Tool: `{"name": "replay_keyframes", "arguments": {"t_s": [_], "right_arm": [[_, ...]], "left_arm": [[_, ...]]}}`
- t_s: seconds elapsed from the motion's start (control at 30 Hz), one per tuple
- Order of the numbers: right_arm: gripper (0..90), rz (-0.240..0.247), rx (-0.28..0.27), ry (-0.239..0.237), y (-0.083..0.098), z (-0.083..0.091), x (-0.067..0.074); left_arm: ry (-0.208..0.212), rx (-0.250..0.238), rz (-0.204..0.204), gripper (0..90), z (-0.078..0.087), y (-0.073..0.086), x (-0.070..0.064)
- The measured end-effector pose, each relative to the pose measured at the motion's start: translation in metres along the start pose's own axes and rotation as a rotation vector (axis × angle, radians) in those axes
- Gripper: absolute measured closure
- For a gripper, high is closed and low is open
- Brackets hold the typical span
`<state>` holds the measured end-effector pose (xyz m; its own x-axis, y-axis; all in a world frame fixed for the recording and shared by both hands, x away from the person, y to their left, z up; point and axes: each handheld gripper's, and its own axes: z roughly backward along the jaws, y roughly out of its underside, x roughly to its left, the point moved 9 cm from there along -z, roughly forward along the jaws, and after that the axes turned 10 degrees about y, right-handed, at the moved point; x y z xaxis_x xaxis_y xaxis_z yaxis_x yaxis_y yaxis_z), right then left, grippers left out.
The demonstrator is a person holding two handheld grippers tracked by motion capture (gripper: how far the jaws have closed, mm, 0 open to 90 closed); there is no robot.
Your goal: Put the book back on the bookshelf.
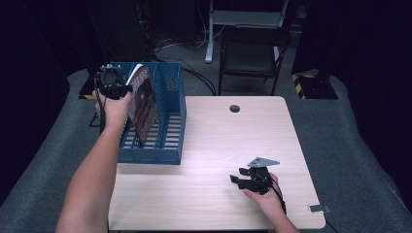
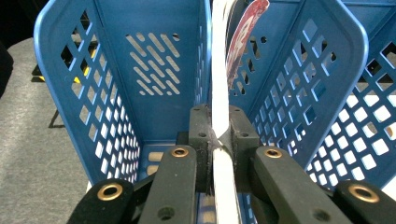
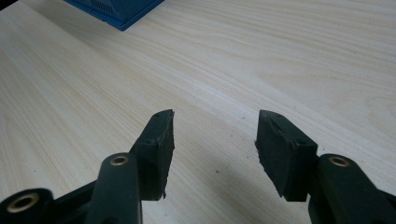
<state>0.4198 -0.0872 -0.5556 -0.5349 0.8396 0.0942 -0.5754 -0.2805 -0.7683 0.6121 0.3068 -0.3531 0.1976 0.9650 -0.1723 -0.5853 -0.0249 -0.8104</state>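
A blue plastic file rack (image 1: 172,104) stands on the left part of the wooden table (image 1: 233,141). A thin magazine with a dark red cover (image 1: 143,104) stands tilted in one of the rack's slots. My left gripper (image 1: 112,83) is above the rack's back left and is shut on the magazine's upper edge. In the left gripper view the magazine's white edge (image 2: 219,93) runs up between the two pressed pads, with the rack's perforated walls (image 2: 112,88) on both sides. My right gripper (image 1: 238,178) rests low over the table's front right, open, with bare wood between its fingertips (image 3: 161,135).
A black folding chair (image 1: 252,53) stands behind the table. A round cable hole (image 1: 234,108) sits near the table's far edge. Grey carpet (image 1: 48,160) surrounds the table, and a small grey tag (image 1: 318,208) lies at the front right corner.
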Motion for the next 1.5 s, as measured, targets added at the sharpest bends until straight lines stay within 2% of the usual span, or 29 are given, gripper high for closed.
{"name": "replay_keyframes", "arguments": {"t_s": [0.4, 0.77, 0.97, 1.03, 1.17, 1.5], "right_arm": [[46.4, 0.004, 0.001, 0.001, 0.000, 0.000, -0.001], [46.4, 0.000, 0.003, 0.005, 0.000, -0.001, 0.000], [46.4, 0.009, 0.004, 0.000, 0.001, -0.001, 0.001], [46.4, 0.008, 0.004, 0.000, 0.001, -0.002, 0.001], [46.4, 0.008, 0.008, 0.001, 0.001, -0.002, 0.002], [46.4, 0.007, 0.007, -0.001, 0.001, -0.003, 0.003]], "left_arm": [[0.012, 0.027, 0.012, 79.5, -0.003, 0.005, 0.000], [0.044, 0.054, 0.060, 68.4, -0.005, 0.013, 0.004], [0.043, 0.057, 0.054, 64.3, -0.003, 0.014, 0.004], [0.045, 0.063, 0.062, 62.2, -0.004, 0.015, 0.003], [0.043, 0.084, 0.054, 58.5, -0.004, 0.018, 0.002], [0.056, 0.079, 0.044, 51.6, 0.001, 0.018, 0.002]]}}
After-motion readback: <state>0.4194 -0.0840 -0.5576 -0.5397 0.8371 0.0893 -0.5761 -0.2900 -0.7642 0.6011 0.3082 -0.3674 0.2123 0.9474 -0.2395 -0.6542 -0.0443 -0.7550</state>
